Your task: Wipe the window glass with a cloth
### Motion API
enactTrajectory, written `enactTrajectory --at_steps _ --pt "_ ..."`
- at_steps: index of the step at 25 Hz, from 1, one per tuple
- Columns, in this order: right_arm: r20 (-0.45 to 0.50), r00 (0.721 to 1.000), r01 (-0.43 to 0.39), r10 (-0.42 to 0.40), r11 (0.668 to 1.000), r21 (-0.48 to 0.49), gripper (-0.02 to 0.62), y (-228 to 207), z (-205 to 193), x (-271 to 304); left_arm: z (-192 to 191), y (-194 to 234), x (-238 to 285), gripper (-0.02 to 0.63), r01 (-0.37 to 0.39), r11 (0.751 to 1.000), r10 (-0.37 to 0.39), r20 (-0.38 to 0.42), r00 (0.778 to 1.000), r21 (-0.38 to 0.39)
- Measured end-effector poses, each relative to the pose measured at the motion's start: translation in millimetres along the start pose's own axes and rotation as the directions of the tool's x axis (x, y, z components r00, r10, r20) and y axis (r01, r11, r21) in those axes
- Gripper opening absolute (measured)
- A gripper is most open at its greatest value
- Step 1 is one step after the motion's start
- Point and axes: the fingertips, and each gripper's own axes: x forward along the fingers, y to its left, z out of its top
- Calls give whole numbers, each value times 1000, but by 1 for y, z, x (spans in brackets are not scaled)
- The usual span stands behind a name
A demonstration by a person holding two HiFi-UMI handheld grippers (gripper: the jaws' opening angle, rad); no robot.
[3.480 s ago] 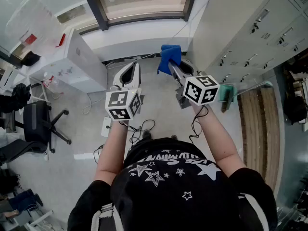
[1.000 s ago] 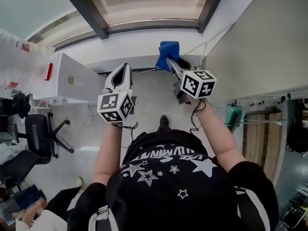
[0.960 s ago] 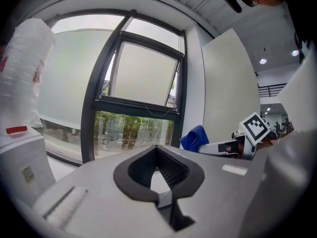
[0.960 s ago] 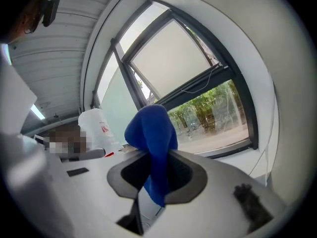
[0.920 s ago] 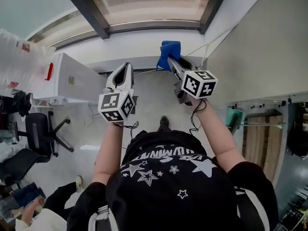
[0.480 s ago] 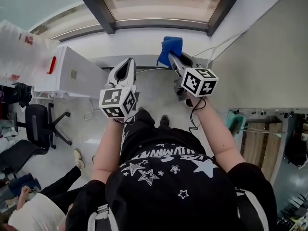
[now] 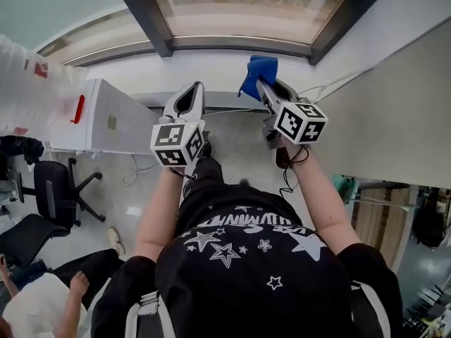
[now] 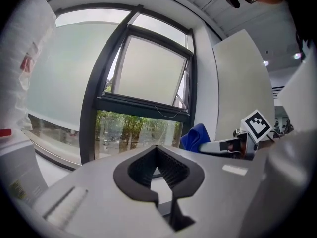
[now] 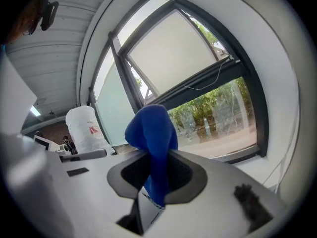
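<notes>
Cloth (image 7: 259,70), pinched in right gripper (image 7: 263,87), now nearer window glass (image 7: 246,5); prob. no contact yet, so wiping not begun. Left gripper (image 7: 191,92) closed, empty.

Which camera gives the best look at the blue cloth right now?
The right gripper view: the blue cloth sits large at centre, pinched between the right gripper's jaws. The head view shows the cloth small, from above; the left gripper view catches only part of it.

Window (image 7: 239,5) ahead. Left hand-held gripper (image 7: 189,94) and right hand-held gripper (image 7: 263,85) side by side before it. Cloth (image 7: 259,69) between the right one's jaws. Cabinet (image 7: 106,118) left; chair (image 7: 53,189) farther left.
</notes>
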Motion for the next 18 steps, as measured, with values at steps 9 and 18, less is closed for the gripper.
enactTrajectory --at_steps 9,18 --pt "-11 999 49 -50 998 -29 77 -5 22 99 25 80 65 8 55 998 -55 -5 998 -13" --pt "-51 997 49 -51 998 -41 77 16 27 185 38 162 103 8 60 998 -60 -14 998 -30"
